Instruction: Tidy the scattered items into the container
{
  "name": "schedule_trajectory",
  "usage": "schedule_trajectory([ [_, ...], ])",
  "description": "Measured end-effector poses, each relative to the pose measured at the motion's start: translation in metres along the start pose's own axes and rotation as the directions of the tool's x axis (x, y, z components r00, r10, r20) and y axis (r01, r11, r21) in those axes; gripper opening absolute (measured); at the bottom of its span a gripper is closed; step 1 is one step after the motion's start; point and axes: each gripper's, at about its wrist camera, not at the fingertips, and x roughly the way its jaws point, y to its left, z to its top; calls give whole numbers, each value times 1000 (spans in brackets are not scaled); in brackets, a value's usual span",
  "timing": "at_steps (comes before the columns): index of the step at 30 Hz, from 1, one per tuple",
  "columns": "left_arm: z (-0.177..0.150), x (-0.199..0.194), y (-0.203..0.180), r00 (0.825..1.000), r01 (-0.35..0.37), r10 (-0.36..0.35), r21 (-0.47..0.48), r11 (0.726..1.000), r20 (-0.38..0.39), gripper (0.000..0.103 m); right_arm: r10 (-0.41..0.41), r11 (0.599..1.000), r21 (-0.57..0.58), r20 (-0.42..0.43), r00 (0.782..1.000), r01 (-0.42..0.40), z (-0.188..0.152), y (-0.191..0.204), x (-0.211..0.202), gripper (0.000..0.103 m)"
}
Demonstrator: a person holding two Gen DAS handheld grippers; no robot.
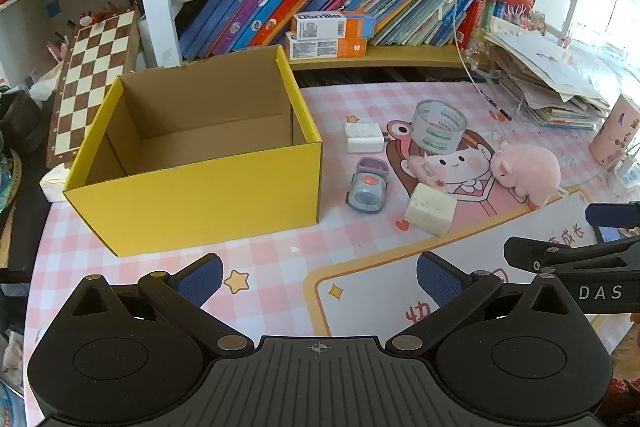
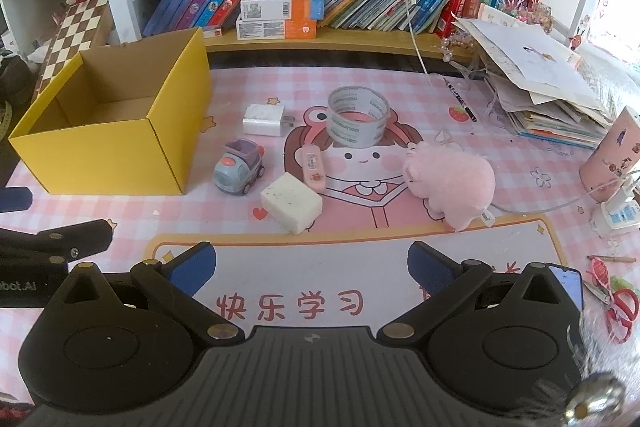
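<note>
yellow cardboard box (image 1: 200,187): rectangular, open-topped, mat's left edge | fuzzy pink plush (image 2: 452,183) | left gripper (image 1: 318,281), right gripper (image 2: 312,267): spread wide, holding nothing

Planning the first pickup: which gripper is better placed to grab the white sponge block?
Right. The right gripper is open and faces the sponge block directly; the left gripper sits nearer the yellow box.

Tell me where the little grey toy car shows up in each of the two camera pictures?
Left wrist view: the toy car sits just right of centre, beside the yellow box.
Right wrist view: the toy car sits left of centre, again just right of the yellow box.
Shared landmark: the tape roll stands behind it, to its right.
</note>
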Motion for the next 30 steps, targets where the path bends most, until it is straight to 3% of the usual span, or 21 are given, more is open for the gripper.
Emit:
schedule_trajectory([
  [14, 9, 16, -25, 999, 38, -37, 14, 999, -19, 103, 0, 999, 44, -21, 1000, 1, 1, -34, 12, 103],
  [30, 32, 53, -79, 1000, 7, -5, 89, 996, -16, 103, -28, 995, 100, -17, 999, 29, 8, -102, 36, 103],
])
